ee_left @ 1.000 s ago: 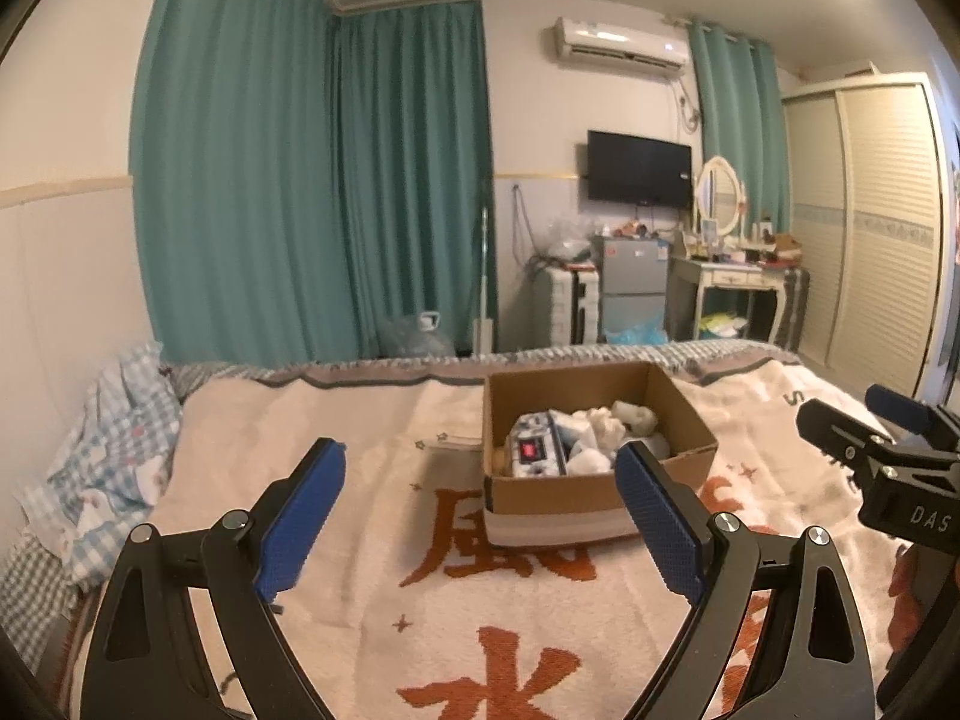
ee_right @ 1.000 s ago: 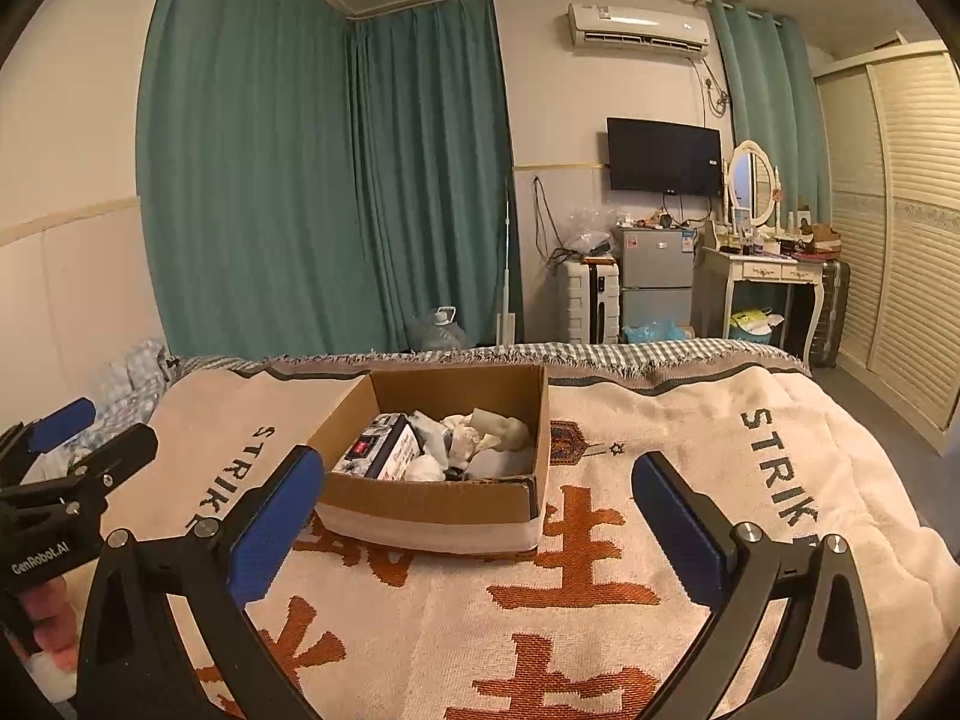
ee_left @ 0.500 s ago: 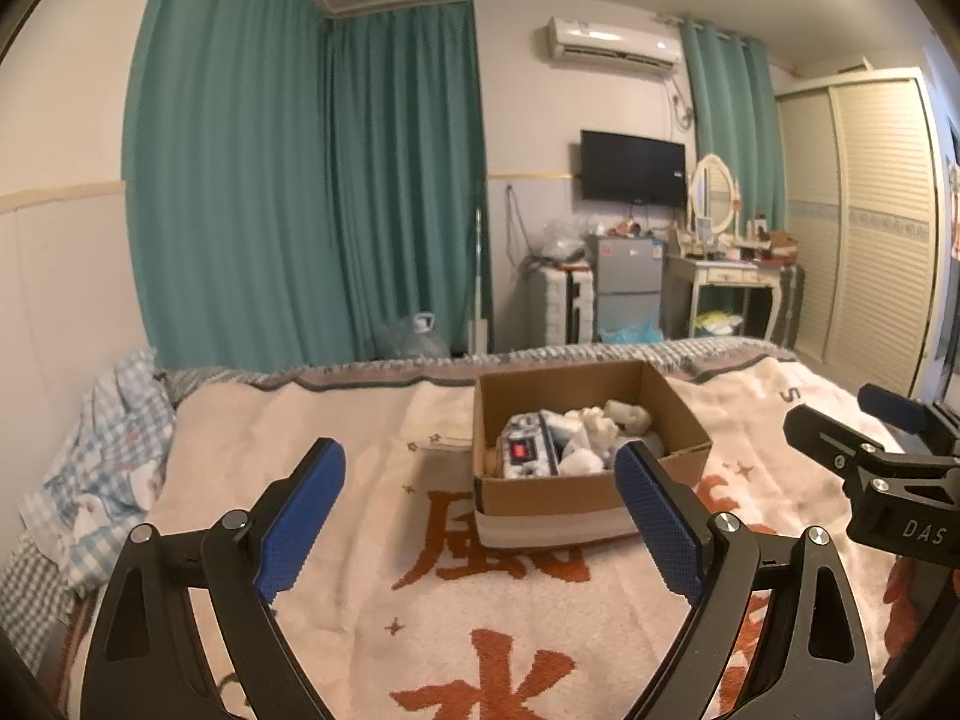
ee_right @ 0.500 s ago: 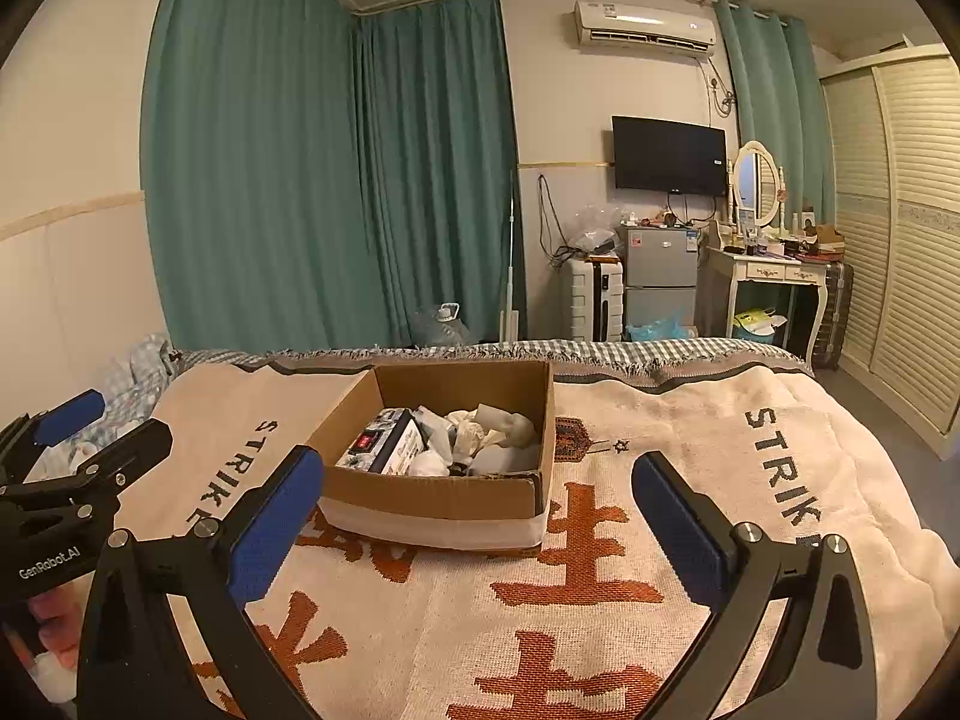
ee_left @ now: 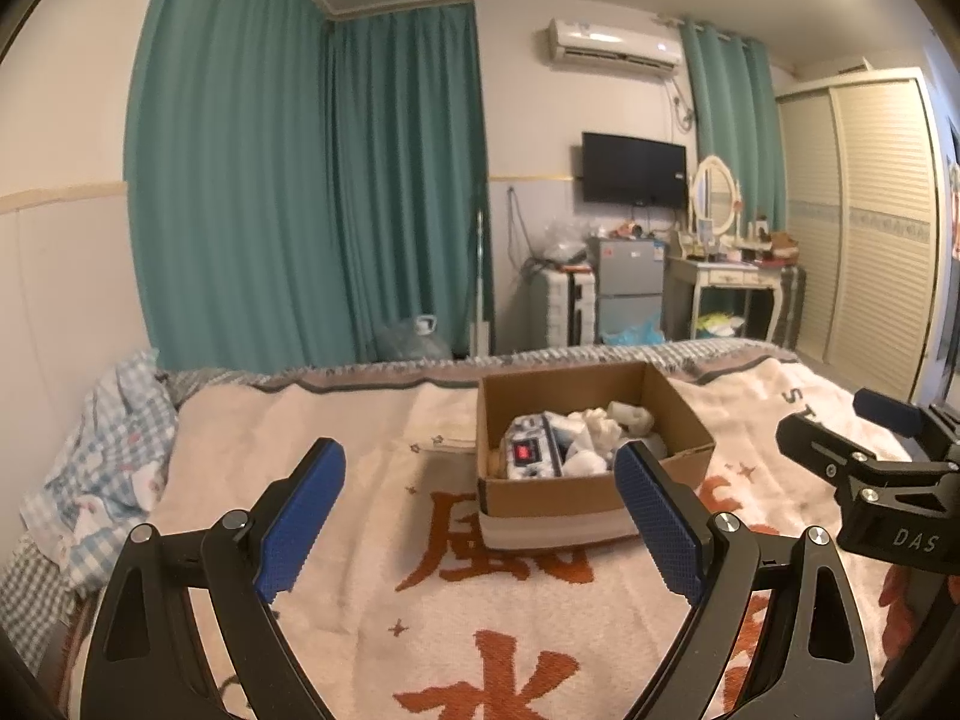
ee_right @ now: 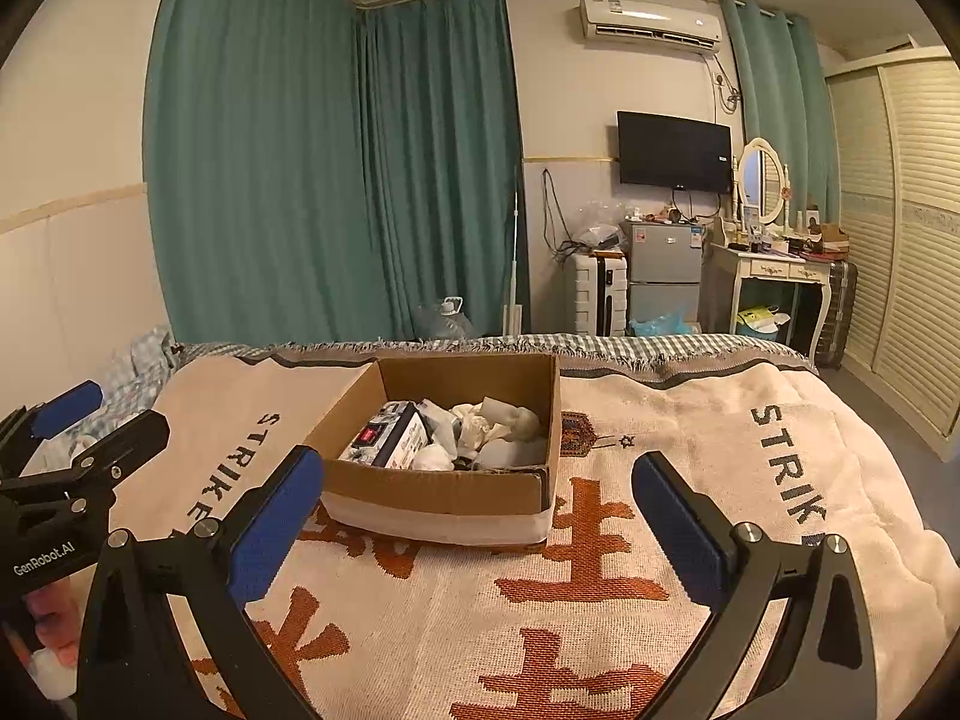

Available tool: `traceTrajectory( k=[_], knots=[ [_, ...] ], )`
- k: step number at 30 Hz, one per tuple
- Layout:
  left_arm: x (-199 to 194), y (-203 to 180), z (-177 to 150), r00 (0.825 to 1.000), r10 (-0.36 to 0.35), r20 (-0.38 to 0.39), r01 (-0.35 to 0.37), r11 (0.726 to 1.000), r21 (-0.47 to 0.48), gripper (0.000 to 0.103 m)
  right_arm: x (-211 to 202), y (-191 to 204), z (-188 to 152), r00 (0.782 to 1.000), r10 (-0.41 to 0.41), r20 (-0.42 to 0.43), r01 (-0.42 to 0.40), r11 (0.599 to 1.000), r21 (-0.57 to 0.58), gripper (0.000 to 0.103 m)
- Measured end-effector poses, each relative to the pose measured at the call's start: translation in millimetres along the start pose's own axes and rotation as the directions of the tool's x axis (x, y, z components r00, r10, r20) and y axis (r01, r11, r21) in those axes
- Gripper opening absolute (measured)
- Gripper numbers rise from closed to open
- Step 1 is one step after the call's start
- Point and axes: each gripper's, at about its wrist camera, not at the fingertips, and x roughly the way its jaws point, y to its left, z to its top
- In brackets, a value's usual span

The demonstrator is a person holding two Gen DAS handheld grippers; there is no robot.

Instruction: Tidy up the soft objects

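Cardboard box (ee_right: pixel 444 474) full of soft white stuff sits mid-blanket (ee_right: pixel 600 600) on the bed. Left gripper (ee_left: pixel 480 504) and right gripper (ee_right: pixel 474 501) both hover spread wide, nothing between the blue pads, just short of it.

I count one box (ee_right: pixel 438 483), two grippers, left (ee_left: pixel 480 510) and right (ee_right: pixel 477 513), one TV (ee_right: pixel 674 151), one fridge (ee_right: pixel 663 276).

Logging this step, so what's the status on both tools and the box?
Left tool open, empty. Right tool open, empty. Cardboard box of soft items on the blanket, ahead of both. Nothing between tools and box.
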Motion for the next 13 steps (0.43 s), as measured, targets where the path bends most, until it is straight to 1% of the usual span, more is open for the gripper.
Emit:
traceTrajectory(
  k=[13],
  knots=[
    [0.1,1.4,-1.5,1.000,0.003,-0.010,-0.003,1.000,-0.005,0.093,2.3,-0.1,-0.1,1.000,0.003,-0.005,-0.003,1.000,-0.001,0.103]
  ],
)
